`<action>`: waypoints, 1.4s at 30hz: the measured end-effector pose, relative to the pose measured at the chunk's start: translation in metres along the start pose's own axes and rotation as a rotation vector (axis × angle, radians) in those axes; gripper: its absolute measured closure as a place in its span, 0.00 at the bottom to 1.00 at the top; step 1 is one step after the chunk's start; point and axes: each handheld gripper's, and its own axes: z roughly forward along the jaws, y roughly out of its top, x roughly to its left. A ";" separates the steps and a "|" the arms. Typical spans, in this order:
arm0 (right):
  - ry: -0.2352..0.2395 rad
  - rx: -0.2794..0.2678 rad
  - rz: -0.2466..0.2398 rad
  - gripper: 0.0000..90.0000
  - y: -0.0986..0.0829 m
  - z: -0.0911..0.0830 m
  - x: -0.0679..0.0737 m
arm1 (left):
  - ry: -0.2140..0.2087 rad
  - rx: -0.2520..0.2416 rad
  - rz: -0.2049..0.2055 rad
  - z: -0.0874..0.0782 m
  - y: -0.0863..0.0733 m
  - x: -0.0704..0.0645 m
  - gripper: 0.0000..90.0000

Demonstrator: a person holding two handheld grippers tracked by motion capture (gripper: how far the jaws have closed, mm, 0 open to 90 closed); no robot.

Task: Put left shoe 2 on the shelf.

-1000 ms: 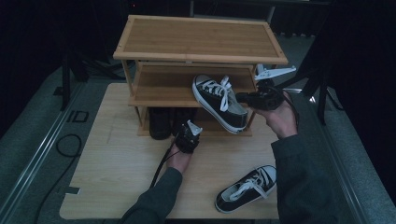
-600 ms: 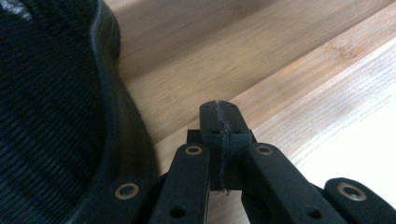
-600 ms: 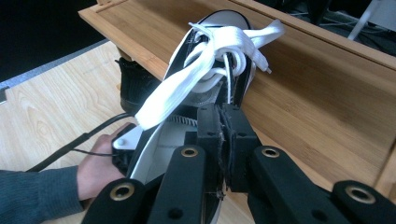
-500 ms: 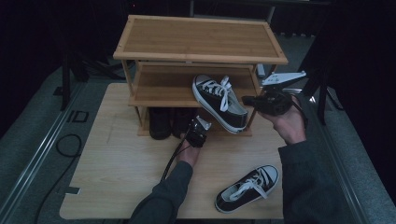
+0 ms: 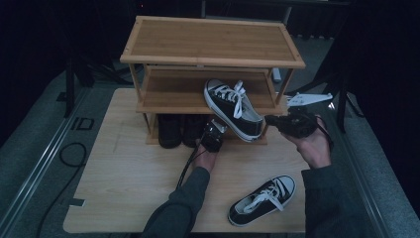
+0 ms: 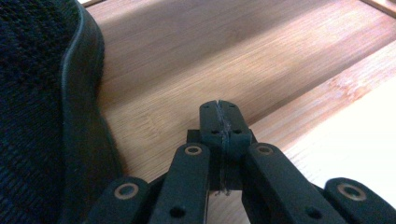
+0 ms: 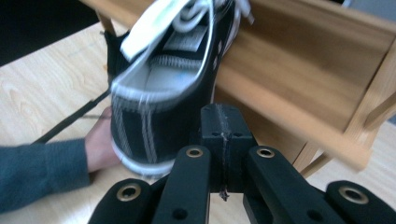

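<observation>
A black-and-white sneaker (image 5: 234, 108) lies tilted on the middle shelf of a wooden shoe rack (image 5: 213, 42), toe inward and heel overhanging the front edge. My right gripper (image 5: 271, 120) is shut just right of that heel. In the right gripper view its jaws (image 7: 219, 119) meet with nothing seen between them, and the blurred sneaker heel (image 7: 159, 116) is right in front. My left gripper (image 5: 215, 130), also shut, reaches under the sneaker at the bottom shelf. The left gripper view has it (image 6: 219, 112) over the bottom shelf board (image 6: 187, 56), beside a black shoe (image 6: 42, 116).
A second black-and-white sneaker (image 5: 262, 201) lies on the light wooden table (image 5: 129, 188) near its front right. Two dark shoes (image 5: 171, 130) stand on the bottom shelf at its left. The top shelf is bare. Grey floor and a cable (image 5: 69, 153) lie left of the table.
My left gripper has pushed forward from the table to the bottom shelf. My right gripper has drifted right and down, away from the sneaker's heel. The sneaker has barely shifted.
</observation>
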 end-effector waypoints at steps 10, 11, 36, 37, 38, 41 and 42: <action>0.031 -0.001 -0.011 1.00 -0.027 -0.002 0.018 | -0.005 0.012 -0.020 0.005 0.002 0.004 0.99; 0.034 -0.005 -0.008 1.00 -0.029 -0.003 0.020 | -0.004 0.011 -0.019 0.006 0.001 0.004 1.00; 0.108 0.016 -0.051 1.00 -0.035 0.013 0.041 | -0.024 -0.009 -0.051 0.006 -0.002 0.006 1.00; 0.113 0.016 -0.057 1.00 -0.034 0.015 0.042 | -0.025 -0.008 -0.053 0.005 -0.002 0.007 1.00; 0.120 0.014 -0.062 1.00 -0.033 0.016 0.043 | -0.029 -0.006 -0.055 0.005 -0.002 0.007 1.00; 0.131 0.009 -0.068 1.00 -0.029 0.019 0.046 | -0.030 -0.004 -0.061 0.005 -0.001 0.008 1.00; 0.128 0.003 -0.071 1.00 -0.027 0.020 0.047 | -0.030 -0.004 -0.061 0.005 -0.001 0.008 1.00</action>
